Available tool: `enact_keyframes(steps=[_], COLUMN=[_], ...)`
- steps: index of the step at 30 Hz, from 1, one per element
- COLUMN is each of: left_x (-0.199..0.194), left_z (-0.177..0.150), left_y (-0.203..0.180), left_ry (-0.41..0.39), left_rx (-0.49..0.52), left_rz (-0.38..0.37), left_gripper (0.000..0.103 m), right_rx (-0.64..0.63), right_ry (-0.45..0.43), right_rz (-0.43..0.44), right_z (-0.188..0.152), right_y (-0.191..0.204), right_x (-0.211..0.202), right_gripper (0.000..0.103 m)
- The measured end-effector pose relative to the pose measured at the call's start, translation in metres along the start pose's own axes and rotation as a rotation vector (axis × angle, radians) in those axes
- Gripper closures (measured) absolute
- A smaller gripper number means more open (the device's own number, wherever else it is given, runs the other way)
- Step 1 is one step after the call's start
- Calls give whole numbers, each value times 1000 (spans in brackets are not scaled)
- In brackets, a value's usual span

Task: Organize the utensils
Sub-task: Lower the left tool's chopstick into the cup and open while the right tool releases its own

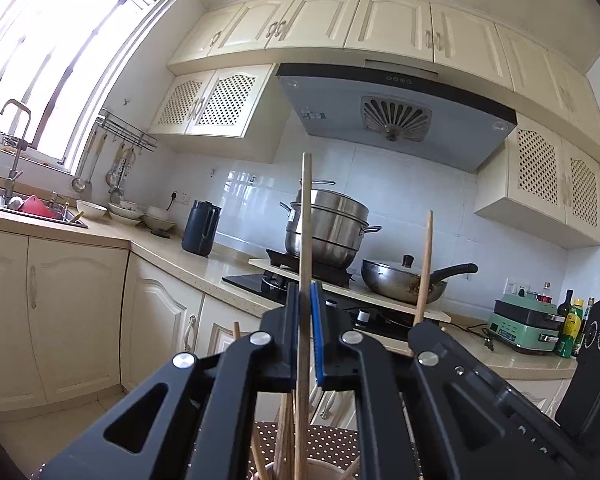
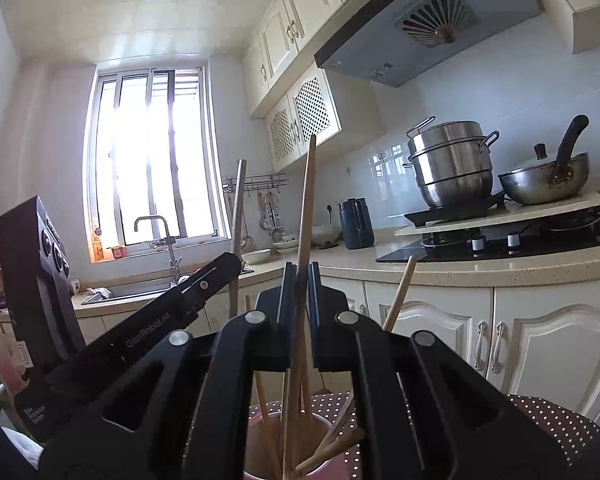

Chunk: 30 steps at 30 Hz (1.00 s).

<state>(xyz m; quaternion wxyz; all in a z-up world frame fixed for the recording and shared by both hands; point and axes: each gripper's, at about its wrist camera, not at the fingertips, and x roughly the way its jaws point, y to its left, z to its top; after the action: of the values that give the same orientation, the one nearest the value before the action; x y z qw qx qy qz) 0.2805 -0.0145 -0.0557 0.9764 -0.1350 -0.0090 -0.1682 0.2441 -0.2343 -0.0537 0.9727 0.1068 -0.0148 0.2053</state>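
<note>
- Left wrist view: the left gripper (image 1: 305,292) sits at the lower middle of the frame, its two jaws clamped together on a wooden chopstick (image 1: 305,216).
- That chopstick stands nearly upright; it rises above the jaws past the steel pot (image 1: 332,228) in the background and runs down below them into the cup (image 1: 320,470) at the bottom edge.
- More chopsticks stand in that cup, under the jaws, on a dotted cloth (image 1: 324,440).
- To the right, the right gripper (image 1: 422,326) comes in from the lower right, a second chopstick (image 1: 425,264) sticking up from its tip.

- Right wrist view: the right gripper (image 2: 299,276) fills the lower middle, jaws closed on a pale chopstick (image 2: 306,200) that leans slightly right toward the top.
- Its lower end drops between the fingers into the cup (image 2: 260,440) at the bottom centre, among several other sticks leaning at different angles.
- At left, the left gripper (image 2: 232,264) reaches in from the lower left and grips a darker-looking chopstick (image 2: 238,208), upright, just left of the pale one.
- A loose stick (image 2: 398,296) leans out right of the jaws.
</note>
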Motion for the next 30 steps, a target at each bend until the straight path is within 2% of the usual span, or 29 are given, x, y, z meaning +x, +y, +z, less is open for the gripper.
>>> enact_keyframes(steps=[4, 16, 18, 19, 25, 28, 30], left_x=[0, 1, -1, -3, -11, -16, -20], left_z=[-4, -9, -7, -6, -1, 2, 5], left_y=[-8, -1, -2, -1, -3, -2, -1], left_ry=[-19, 102, 111, 109, 126, 137, 149], left_rx=[44, 19, 20, 21, 36, 33, 36], left_rz=[0, -18, -14, -16, 13, 29, 38], left_gripper=[96, 95, 81, 79, 72, 65, 64], right_rx=[1, 8, 3, 5, -6, -5, -7], right_ry=[4, 37, 42, 47, 69, 81, 93], right_rz=[-4, 3, 4, 7, -4, -12, -21], right_z=[0, -3, -3, -2, -3, -2, -1], right_y=[-2, -3, -1, -1, 6, 7, 9], right_x=[0, 3, 4, 4, 4, 3, 2], right_gripper=[96, 96, 96, 96, 96, 95, 95])
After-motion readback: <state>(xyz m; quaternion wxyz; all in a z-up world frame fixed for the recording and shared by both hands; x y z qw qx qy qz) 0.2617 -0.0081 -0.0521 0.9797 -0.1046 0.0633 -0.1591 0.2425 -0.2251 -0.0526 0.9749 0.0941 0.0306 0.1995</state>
